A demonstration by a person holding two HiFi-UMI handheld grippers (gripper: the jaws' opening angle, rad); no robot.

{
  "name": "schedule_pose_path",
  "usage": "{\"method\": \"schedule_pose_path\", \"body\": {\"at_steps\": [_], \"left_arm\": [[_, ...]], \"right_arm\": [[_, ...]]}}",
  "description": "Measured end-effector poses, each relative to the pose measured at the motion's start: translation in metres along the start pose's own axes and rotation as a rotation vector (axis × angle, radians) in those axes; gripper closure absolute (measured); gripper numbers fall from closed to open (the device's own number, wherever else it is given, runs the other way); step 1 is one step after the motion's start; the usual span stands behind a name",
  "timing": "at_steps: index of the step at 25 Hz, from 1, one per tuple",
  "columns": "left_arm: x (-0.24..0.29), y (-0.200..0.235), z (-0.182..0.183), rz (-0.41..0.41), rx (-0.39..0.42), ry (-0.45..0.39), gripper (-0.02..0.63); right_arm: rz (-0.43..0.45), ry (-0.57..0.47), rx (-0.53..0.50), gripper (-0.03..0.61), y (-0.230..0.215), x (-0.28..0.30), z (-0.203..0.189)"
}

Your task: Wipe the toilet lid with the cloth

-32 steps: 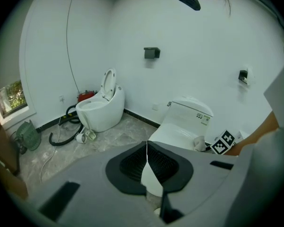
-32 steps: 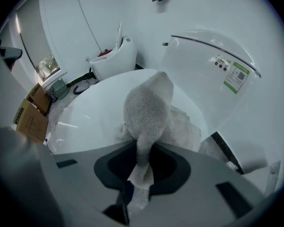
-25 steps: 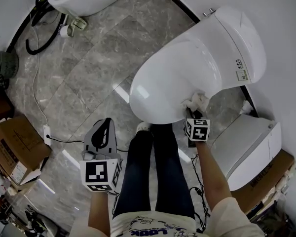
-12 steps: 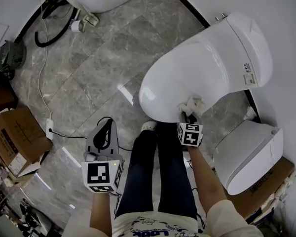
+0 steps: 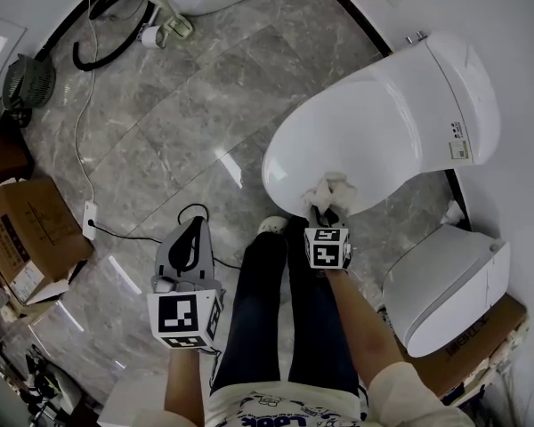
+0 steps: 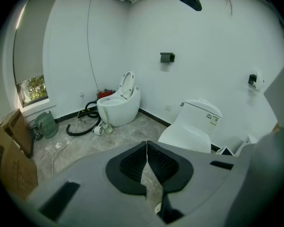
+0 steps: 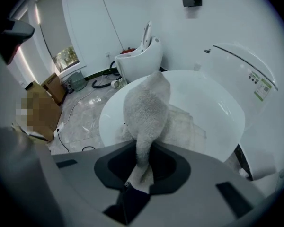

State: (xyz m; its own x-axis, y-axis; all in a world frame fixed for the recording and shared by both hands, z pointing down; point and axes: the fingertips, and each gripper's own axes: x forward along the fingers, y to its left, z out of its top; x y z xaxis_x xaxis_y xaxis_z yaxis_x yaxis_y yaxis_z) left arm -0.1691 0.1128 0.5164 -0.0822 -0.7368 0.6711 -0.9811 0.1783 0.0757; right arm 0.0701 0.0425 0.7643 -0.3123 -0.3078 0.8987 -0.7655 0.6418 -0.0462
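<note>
White cloth (image 5: 331, 189) lies bunched on the near edge of the closed toilet lid (image 5: 383, 123), clamped between the jaws of the right gripper (image 5: 324, 216). The person's left gripper (image 5: 194, 229), jaws pressed together on nothing, hangs over the grey marble floor (image 5: 160, 132), well apart from the toilet.

Left gripper (image 6: 146, 161): jaws together, nothing between. Beyond: closed toilet (image 6: 193, 126) at right, second toilet (image 6: 118, 104) with lid raised, black hose (image 6: 80, 126) on floor.
</note>
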Motion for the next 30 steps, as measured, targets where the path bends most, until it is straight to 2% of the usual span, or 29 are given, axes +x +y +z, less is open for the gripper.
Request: {"method": "schedule_pose_path", "body": {"at_steps": [5, 9, 19, 25, 30], "left_arm": [[-0.003, 0.006, -0.004, 0.018, -0.014, 0.001, 0.604], [-0.007, 0.009, -0.007, 0.032, -0.021, 0.000, 0.604], [-0.015, 0.012, -0.004, 0.053, -0.031, -0.011, 0.604], [-0.024, 0.007, 0.031, 0.044, -0.024, -0.061, 0.604], [-0.039, 0.003, 0.086, 0.037, -0.010, -0.138, 0.604]], "right_arm": [[0.081, 0.010, -0.112, 0.518, 0.045, 0.008, 0.010], [0.124, 0.017, -0.154, 0.518, 0.067, 0.013, 0.014], [0.170, 0.035, -0.214, 0.518, 0.075, 0.008, 0.022], [0.166, -0.016, -0.225, 0.518, 0.069, -0.024, 0.050], [0.095, -0.127, -0.132, 0.518, 0.044, -0.075, 0.098]]}}
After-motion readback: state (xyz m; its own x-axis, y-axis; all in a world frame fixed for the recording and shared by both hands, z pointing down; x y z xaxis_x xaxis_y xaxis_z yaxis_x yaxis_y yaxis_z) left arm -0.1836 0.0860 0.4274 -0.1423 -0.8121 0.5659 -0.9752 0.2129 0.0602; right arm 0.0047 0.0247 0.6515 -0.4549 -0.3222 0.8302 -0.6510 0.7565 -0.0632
